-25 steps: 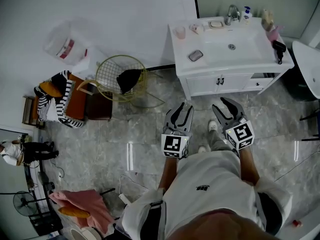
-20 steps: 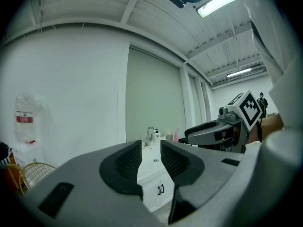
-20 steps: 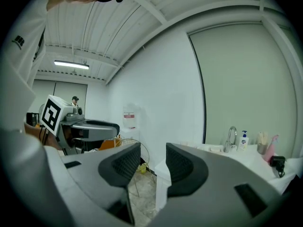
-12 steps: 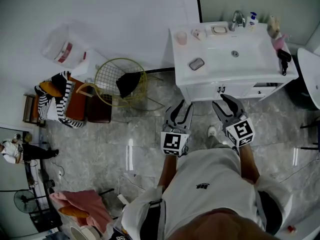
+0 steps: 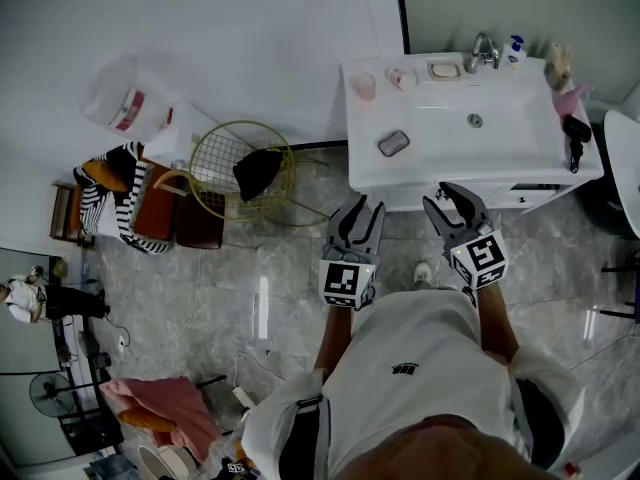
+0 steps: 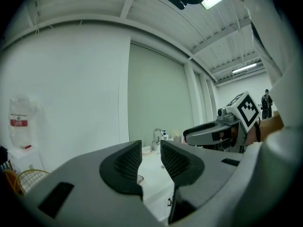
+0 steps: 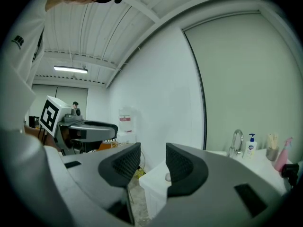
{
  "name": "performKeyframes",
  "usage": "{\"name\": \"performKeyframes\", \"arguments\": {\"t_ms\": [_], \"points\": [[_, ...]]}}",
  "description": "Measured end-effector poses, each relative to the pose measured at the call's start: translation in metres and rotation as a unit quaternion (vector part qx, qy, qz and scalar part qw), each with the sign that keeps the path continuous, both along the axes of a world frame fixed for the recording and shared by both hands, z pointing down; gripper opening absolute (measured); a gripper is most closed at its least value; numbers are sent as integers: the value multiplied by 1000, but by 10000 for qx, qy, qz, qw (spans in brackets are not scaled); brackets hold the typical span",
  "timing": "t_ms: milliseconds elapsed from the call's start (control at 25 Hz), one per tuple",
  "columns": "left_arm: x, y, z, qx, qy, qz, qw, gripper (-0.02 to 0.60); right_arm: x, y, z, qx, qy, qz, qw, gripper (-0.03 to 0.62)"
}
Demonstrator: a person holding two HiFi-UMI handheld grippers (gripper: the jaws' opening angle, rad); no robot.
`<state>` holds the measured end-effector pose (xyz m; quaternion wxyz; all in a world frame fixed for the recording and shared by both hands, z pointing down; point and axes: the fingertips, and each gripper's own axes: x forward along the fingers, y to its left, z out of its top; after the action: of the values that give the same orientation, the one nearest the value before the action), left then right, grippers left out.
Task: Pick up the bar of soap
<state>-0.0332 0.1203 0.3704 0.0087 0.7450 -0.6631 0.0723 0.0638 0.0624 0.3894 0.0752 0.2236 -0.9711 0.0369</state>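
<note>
**A:** The grey marbled floor (image 5: pixel 250 258) is lying open around the person's feet, and a white vanity (image 5: pixel 400 173) is standing just ahead against the wall.

**B:** How are the tongs looking?

**A:** Both are hovering short of the vanity's front edge. The left gripper (image 5: pixel 364 208) is showing a narrow gap between its ribbed pads, with nothing in it. The right gripper (image 5: pixel 445 200) is gaping slightly wider and is also carrying nothing.

**B:** Where is the soap sitting?

**A:** At the far back of the counter. What I'm taking for the bar of soap (image 5: pixel 438 70) is resting pale in a small dish (image 5: pixel 450 76), just left of the faucet (image 5: pixel 482 48).

**B:** What is worrying you?

**A:** I'm expecting a long reach across the counter. A flat grey object (image 5: pixel 393 143) is lying near the front left, and a cup (image 5: pixel 364 86) is standing beyond it, so a low arm may knock either one. The faucet and a pump bottle (image 5: pixel 515 50) are crowding the dish's right side. A smooth bar may squirt out of the pads and drop into the basin (image 5: pixel 475 120).

**B:** Is any room opening up?

**A:** The middle of the counter is offering a bare lane, but the wall is closing off everything behind the dish.
</note>
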Motion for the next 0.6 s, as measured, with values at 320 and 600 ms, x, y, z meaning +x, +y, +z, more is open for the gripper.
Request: {"name": "performKeyframes", "arguments": {"t_ms": [320, 600], "points": [[4, -54, 1, 35, -35, -46, 10000, 126, 3, -51, 6, -82, -85, -74, 9999, 179], [2, -92, 1, 53, -69, -215, 9997, 126, -2, -90, 9, -137, -119, -232, 9996, 179]]}}
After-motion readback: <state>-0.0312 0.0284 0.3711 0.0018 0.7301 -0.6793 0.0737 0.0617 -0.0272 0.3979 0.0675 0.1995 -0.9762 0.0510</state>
